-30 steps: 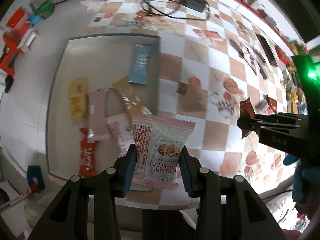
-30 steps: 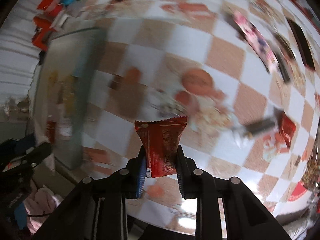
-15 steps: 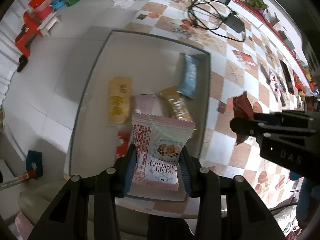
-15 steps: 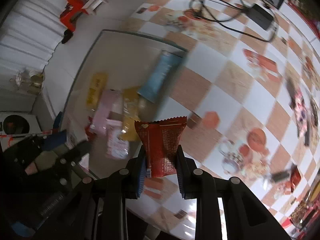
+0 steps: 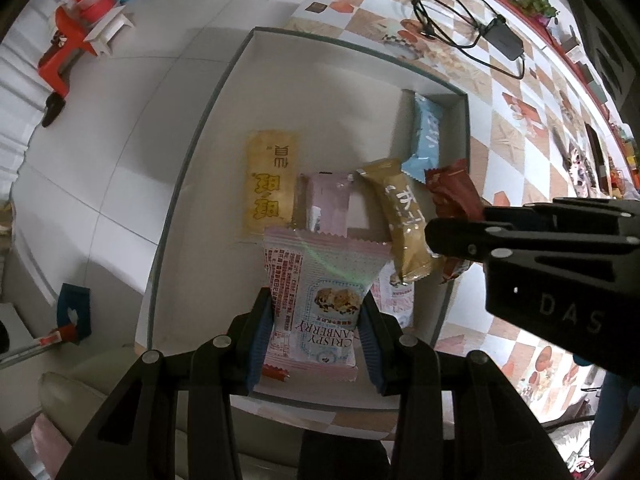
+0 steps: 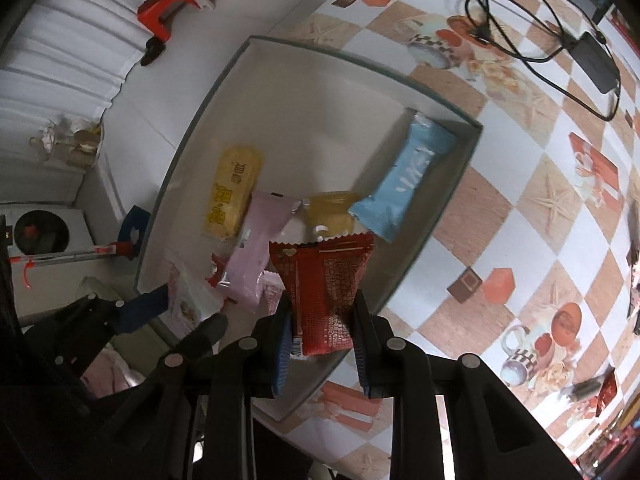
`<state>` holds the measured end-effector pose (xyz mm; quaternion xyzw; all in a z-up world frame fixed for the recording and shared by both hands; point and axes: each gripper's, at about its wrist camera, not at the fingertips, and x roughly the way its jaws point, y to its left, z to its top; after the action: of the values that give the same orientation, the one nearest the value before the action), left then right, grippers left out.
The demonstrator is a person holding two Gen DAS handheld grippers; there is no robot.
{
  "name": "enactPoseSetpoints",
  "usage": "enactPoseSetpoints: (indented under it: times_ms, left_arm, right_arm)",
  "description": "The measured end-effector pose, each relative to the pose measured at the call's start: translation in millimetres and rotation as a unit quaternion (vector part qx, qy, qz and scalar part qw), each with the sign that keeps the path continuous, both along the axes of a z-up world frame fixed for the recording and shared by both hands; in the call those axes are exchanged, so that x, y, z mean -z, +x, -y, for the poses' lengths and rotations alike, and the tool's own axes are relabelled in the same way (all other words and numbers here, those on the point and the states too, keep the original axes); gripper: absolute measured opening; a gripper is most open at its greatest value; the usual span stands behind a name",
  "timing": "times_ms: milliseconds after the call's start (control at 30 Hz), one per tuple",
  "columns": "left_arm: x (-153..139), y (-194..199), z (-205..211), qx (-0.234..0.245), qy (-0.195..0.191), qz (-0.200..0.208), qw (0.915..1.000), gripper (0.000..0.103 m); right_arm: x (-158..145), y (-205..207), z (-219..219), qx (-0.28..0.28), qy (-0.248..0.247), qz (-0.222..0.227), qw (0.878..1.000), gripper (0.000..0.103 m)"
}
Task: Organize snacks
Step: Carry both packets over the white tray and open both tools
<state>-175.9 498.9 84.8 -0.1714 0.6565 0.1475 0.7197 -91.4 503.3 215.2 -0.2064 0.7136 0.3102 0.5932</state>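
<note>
My left gripper [image 5: 316, 344] points straight down over a shallow white box [image 5: 192, 152], shut on a pink-and-white cranberry snack packet [image 5: 320, 304]. My right gripper [image 6: 322, 332] is shut on a red snack packet [image 6: 324, 284] above the box's [image 6: 188, 136] near right part. In the left wrist view the right gripper [image 5: 460, 226] reaches in from the right with the red packet [image 5: 452, 196]. Inside the box lie a yellow packet [image 5: 272, 188], a pink one [image 5: 328, 204], a gold one [image 5: 404, 224] and a light blue one [image 5: 426, 136]. The left gripper [image 6: 180, 312] shows at the right wrist view's lower left.
The box sits at the edge of a table with a checkered cloth [image 6: 520, 208]. A black cable and power adapter [image 5: 504, 36] lie at the far side. More snacks lie far right [image 6: 604, 392]. White floor with a red stool [image 5: 60, 56] lies beyond the box.
Both grippers have moved from over the checkered cloth to above the box, each still holding its packet. The right gripper has closed in beside the left one.
</note>
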Motion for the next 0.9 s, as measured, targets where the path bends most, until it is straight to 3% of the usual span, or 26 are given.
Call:
enactPoseSetpoints:
  times_ms: [133,200,267,333,367,433,567,700,767,900]
  left_arm:
    - [1,3,2,0.005,0.024,-0.007,0.9997,0.048]
    - [1,4,4,0.009,0.044,-0.012,0.9989,0.057]
    - [-2,3,6,0.012,0.064,-0.011,0.9978,0.079]
    - [-5,4,10,0.016,0.091,-0.009,0.9957,0.081]
    - [-6,5,12,0.022,0.102,-0.010,0.9945,0.081]
    - [-6,5,15,0.031,0.113,-0.014,0.9930,0.081]
    - [-7,4,18,0.040,0.125,-0.013,0.9913,0.081]
    - [-9,6,26,0.057,0.168,-0.021,0.9839,0.081]
    - [-9,7,30,0.068,0.193,-0.024,0.9786,0.081]
    - [-5,8,38,0.087,0.222,-0.032,0.9705,0.081]
  right_arm:
    - [6,1,-5,0.000,-0.003,-0.005,1.000,0.028]
    - [6,1,-4,0.003,-0.004,-0.009,1.000,0.028]
    - [4,2,-1,0.010,-0.003,-0.011,1.000,0.029]
    - [3,5,3,0.011,-0.005,-0.010,1.000,0.030]
    - [2,6,4,0.010,-0.009,-0.008,1.000,0.035]
    - [-1,6,6,0.006,-0.010,-0.001,1.000,0.078]
    - [-7,8,10,0.003,-0.013,0.012,1.000,0.081]
    - [-8,10,21,0.013,-0.022,0.021,0.999,0.083]
    - [-8,13,29,0.023,-0.025,0.021,0.999,0.102]
    - [-8,15,48,0.033,-0.029,0.018,0.999,0.103]
